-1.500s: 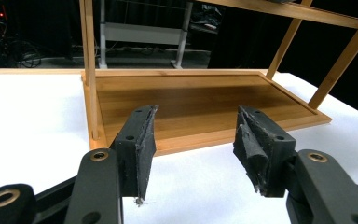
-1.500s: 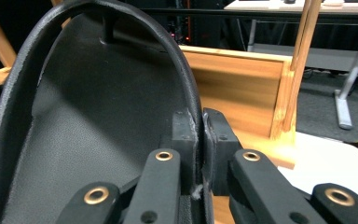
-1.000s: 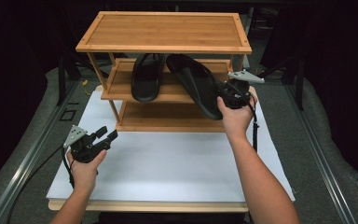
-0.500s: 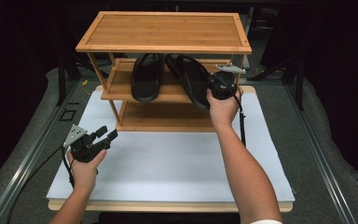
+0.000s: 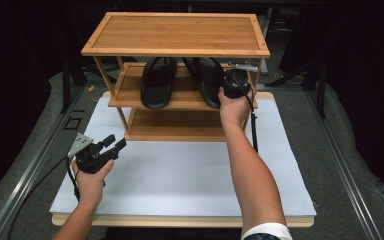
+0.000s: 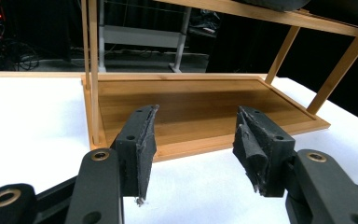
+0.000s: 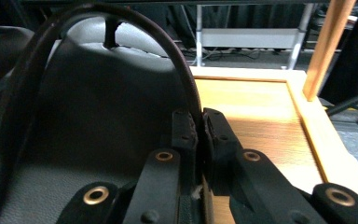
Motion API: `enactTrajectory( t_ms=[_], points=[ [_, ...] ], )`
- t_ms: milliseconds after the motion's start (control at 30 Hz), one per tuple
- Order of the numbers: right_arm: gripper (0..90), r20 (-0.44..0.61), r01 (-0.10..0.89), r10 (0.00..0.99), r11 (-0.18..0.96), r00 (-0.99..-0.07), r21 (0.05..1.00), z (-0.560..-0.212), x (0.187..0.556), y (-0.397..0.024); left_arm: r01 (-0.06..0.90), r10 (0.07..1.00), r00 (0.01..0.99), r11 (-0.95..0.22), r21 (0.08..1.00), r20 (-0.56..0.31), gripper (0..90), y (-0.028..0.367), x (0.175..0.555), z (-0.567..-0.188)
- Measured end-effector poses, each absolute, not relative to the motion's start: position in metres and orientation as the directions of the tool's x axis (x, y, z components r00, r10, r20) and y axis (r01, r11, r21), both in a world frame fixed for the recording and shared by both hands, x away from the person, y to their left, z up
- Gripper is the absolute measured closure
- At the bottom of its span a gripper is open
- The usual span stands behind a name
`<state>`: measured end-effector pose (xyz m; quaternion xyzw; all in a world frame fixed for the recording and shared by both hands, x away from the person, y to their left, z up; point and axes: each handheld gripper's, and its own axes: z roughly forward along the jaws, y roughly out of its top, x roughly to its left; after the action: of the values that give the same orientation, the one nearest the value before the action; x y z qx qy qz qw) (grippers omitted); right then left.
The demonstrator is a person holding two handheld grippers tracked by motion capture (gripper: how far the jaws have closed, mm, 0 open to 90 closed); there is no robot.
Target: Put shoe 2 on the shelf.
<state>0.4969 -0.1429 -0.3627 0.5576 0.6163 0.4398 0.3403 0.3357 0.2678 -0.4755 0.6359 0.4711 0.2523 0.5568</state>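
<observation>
A three-tier bamboo rack (image 5: 175,32) stands at the back of the table. On its middle shelf (image 5: 125,95) lies one black sandal (image 5: 157,82). Beside it a second black sandal (image 5: 207,80) is held by my right gripper (image 5: 227,87), which is shut on the sandal's strap (image 7: 186,88) over the right part of that shelf (image 7: 261,116). My left gripper (image 5: 116,144) hovers over the white mat at front left, open and empty (image 6: 193,140), facing the rack's bottom shelf (image 6: 200,105).
A white mat (image 5: 180,175) covers the tabletop in front of the rack. A grey floor with metal rails (image 5: 27,170) runs along both sides. A cable (image 5: 253,132) hangs from the right gripper along the forearm.
My right gripper has carried the second sandal leftward and inward onto the middle shelf, next to the first one. The left gripper has stayed put.
</observation>
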Motion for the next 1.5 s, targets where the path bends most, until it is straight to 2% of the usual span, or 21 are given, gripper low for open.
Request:
enactTrajectory(
  t_ms=[167,267,433,600,733,833,900,1200,1400,1500],
  points=[
    [83.5,0.023,0.390,0.993,0.024,-0.116,0.921,-0.363,0.500,-0.142,0.322,0.879,0.432,0.061,0.945,-0.204,48.1,0.266,0.336,-0.477],
    [80.9,0.040,0.399,0.993,0.008,-0.111,0.917,-0.364,0.500,-0.143,0.321,0.877,0.439,0.051,0.946,-0.196,48.4,0.264,0.336,-0.477],
    [75.4,0.084,0.383,0.985,-0.019,-0.152,0.923,-0.365,0.497,-0.145,0.324,0.880,0.436,0.042,0.945,-0.189,48.5,0.263,0.336,-0.478],
    [63.1,0.095,0.374,0.970,-0.005,-0.223,0.927,-0.363,0.485,-0.149,0.323,0.882,0.433,0.040,0.945,-0.185,48.0,0.262,0.339,-0.478],
    [58.4,0.101,0.353,0.955,0.004,-0.277,0.936,-0.359,0.470,-0.155,0.310,0.885,0.432,0.037,0.950,-0.175,46.7,0.259,0.340,-0.472],
    [55.8,0.083,0.345,0.949,0.029,-0.305,0.938,-0.356,0.457,-0.161,0.294,0.902,0.413,-0.004,0.956,-0.124,46.3,0.254,0.342,-0.462],
    [55.1,0.103,0.345,0.941,0.016,-0.323,0.938,-0.356,0.449,-0.168,0.285,0.899,0.421,-0.004,0.958,-0.121,44.7,0.251,0.345,-0.454],
    [51.9,0.115,0.366,0.923,0.029,-0.367,0.930,-0.364,0.429,-0.180,0.258,0.897,0.426,0.004,0.966,-0.117,41.3,0.239,0.384,-0.408],
    [49.5,0.141,0.412,0.915,0.030,-0.378,0.911,-0.373,0.433,-0.174,0.270,0.895,0.428,0.009,0.963,-0.128,41.2,0.225,0.412,-0.393],
    [49.2,0.153,0.400,0.921,0.003,-0.358,0.917,-0.377,0.434,-0.171,0.280,0.893,0.433,-0.005,0.960,-0.122,40.7,0.216,0.422,-0.391]
  ],
)
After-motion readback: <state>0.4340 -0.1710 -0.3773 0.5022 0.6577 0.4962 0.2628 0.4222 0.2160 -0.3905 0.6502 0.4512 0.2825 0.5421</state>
